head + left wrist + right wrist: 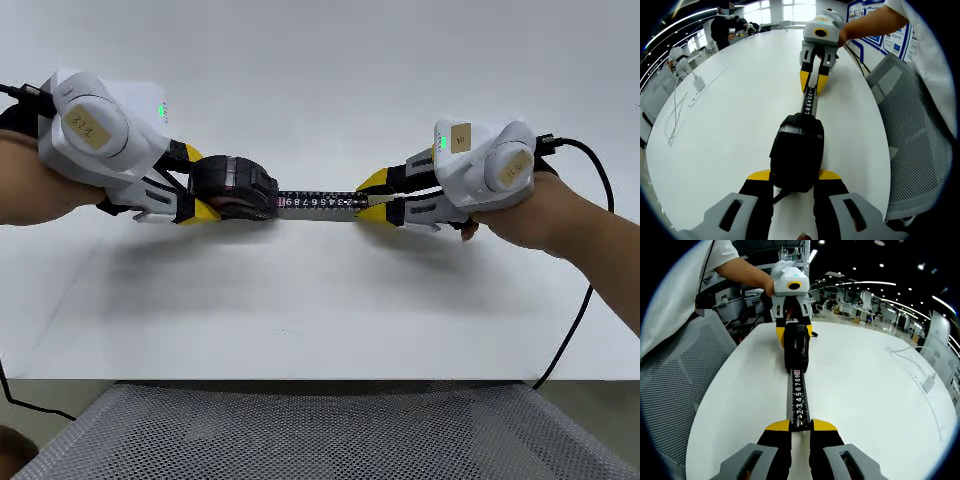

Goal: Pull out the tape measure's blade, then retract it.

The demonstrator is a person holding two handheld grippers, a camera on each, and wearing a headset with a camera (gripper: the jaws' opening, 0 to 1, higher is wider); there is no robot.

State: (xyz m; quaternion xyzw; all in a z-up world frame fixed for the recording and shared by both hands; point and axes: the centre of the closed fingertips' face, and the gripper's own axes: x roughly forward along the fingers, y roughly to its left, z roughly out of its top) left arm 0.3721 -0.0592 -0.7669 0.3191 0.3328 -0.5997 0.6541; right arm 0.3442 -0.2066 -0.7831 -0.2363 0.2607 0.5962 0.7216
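Over a white table (300,310), the left gripper (198,184) clamps the tape measure (235,187) by its case, jaws closed on both sides. The blade (320,202) runs straight from the case to the right gripper (373,197), whose jaws pinch its free end. Retracting it would mean travelling along that line toward the case.

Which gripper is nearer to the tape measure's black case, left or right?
Left. The left gripper grips the case between its jaws; the right gripper is apart from it, shut on the far end of the drawn-out blade.
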